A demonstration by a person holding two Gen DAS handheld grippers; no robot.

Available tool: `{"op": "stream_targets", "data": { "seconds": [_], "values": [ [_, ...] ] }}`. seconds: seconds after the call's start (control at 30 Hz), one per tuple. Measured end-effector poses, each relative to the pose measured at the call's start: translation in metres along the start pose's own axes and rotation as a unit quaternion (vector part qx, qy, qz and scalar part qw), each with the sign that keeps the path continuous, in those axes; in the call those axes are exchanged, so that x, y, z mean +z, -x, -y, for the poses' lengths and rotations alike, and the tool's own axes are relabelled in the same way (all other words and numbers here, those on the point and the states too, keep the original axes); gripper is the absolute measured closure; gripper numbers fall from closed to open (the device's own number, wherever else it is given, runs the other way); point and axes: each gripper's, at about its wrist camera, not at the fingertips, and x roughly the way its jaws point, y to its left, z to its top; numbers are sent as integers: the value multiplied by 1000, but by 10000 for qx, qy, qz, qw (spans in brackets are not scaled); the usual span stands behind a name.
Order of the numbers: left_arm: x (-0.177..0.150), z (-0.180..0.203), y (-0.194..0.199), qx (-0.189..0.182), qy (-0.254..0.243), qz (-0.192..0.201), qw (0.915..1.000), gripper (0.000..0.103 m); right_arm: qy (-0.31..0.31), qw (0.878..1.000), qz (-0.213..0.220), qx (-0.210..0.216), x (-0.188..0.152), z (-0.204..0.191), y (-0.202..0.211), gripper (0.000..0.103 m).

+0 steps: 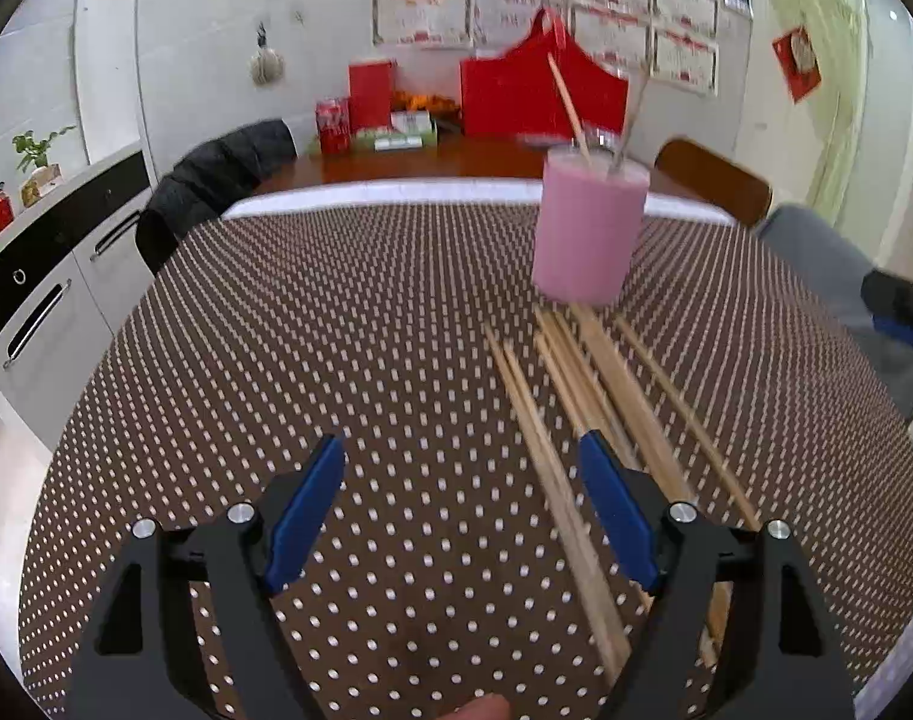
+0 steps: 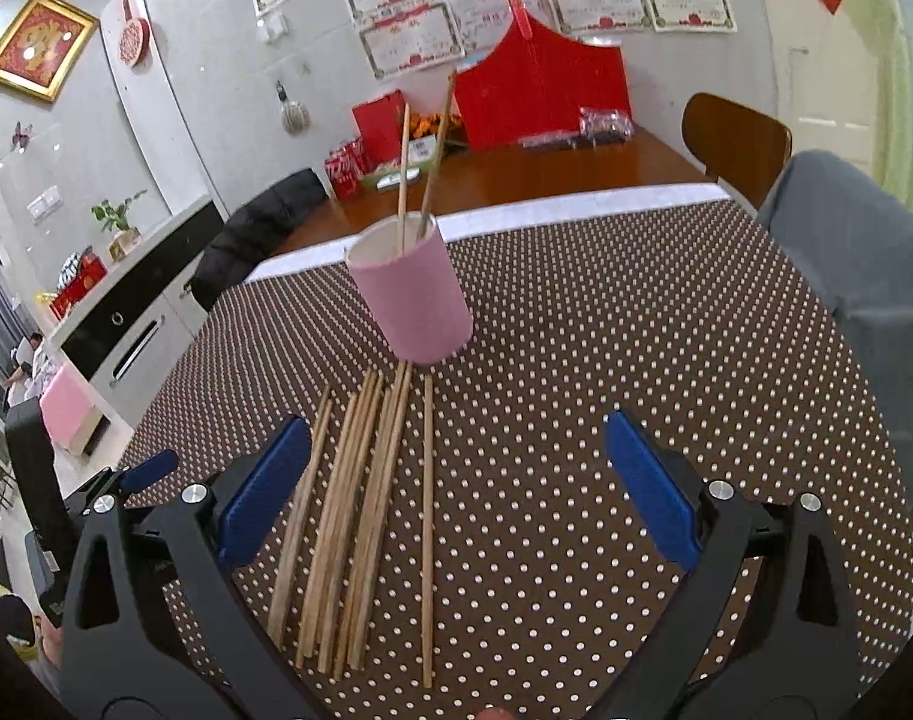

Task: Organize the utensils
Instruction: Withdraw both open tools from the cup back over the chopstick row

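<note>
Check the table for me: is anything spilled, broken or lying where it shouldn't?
Nothing is spilled or visibly damaged. The pink cup stands upright with two chopsticks in it. The loose chopsticks lie bundled on the dotted tablecloth before it, one a little apart. Both grippers, left and right, are open, holding nothing.

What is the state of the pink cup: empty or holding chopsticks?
Holding chopsticks: two chopsticks stand inside the pink cup, poking above its rim.

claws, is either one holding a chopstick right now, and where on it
Nothing is held. The left claw and right claw are both open, with the loose chopsticks lying on the table and two standing in the pink cup.
</note>
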Motion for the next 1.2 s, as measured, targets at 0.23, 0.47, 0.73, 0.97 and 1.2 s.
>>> {"op": "stream_targets", "data": {
  "seconds": [0.23,0.47,0.73,0.97,1.2],
  "values": [
    [-19,13,-26,-29,-275,-584,9979,24,-48,9996,-289,-48,-12,5,-19,6],
    [-27,12,-34,-57,-208,-742,9970,24,-63,9990,-439,-108,-17,10,-29,6],
    [-27,11,-33,-92,-135,-687,9975,22,16,9979,-625,-138,-20,7,-43,6],
    [-25,14,-40,81,-123,-805,9966,21,158,9968,-753,-233,-25,6,-51,6],
    [-26,10,-37,74,-91,-844,9964,21,739,9866,-1375,-479,-37,-5,-86,6]
  ]
}}
